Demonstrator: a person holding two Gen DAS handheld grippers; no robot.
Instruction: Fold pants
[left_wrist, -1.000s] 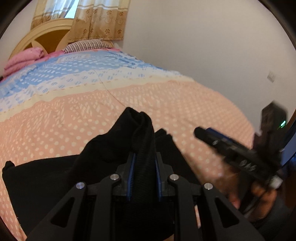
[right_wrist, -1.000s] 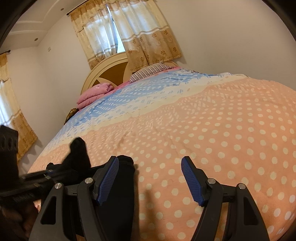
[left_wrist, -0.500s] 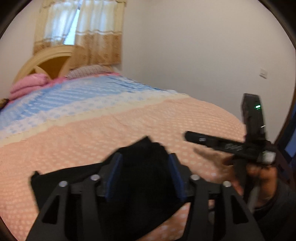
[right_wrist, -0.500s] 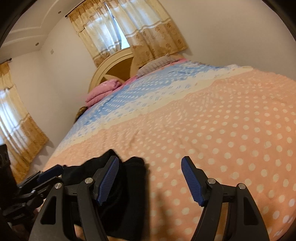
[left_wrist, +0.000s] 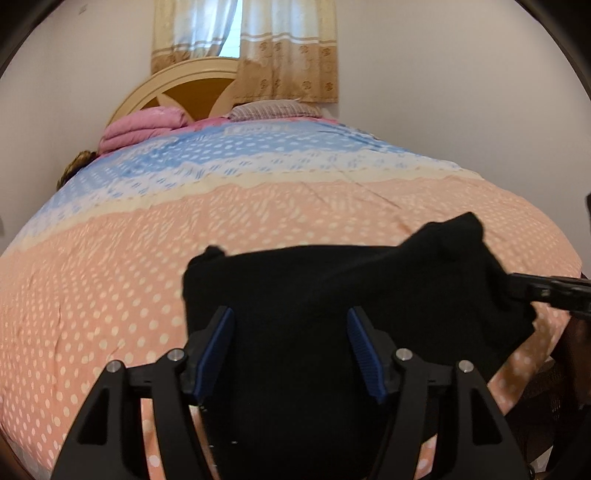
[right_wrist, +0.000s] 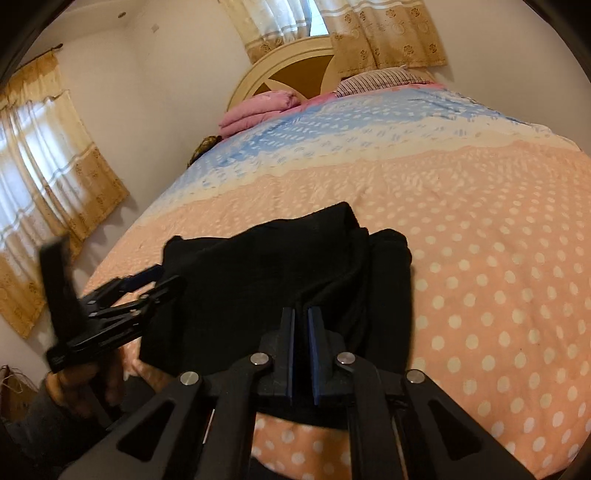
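The black pants (left_wrist: 314, 288) lie bunched at the near edge of the bed; they also show in the right wrist view (right_wrist: 266, 273). My left gripper (left_wrist: 290, 343) is open, its blue pads standing on either side of the cloth without pinching it. My right gripper (right_wrist: 301, 332) is shut on a fold of the pants near their right end. In the left wrist view the right gripper (left_wrist: 546, 291) reaches in from the right edge at the raised corner of the cloth. In the right wrist view the left gripper (right_wrist: 122, 295) shows at the pants' left side.
The bed (left_wrist: 110, 266) has a peach dotted cover, blue toward the head. A pink folded quilt (left_wrist: 144, 127) and striped pillow (left_wrist: 273, 110) lie by the wooden headboard (left_wrist: 192, 85). Curtains (right_wrist: 40, 155) hang on the left wall.
My left gripper let go of the pants and opened wide. My right gripper, open before, closed on a fold of the pants. Both views swung toward the headboard.
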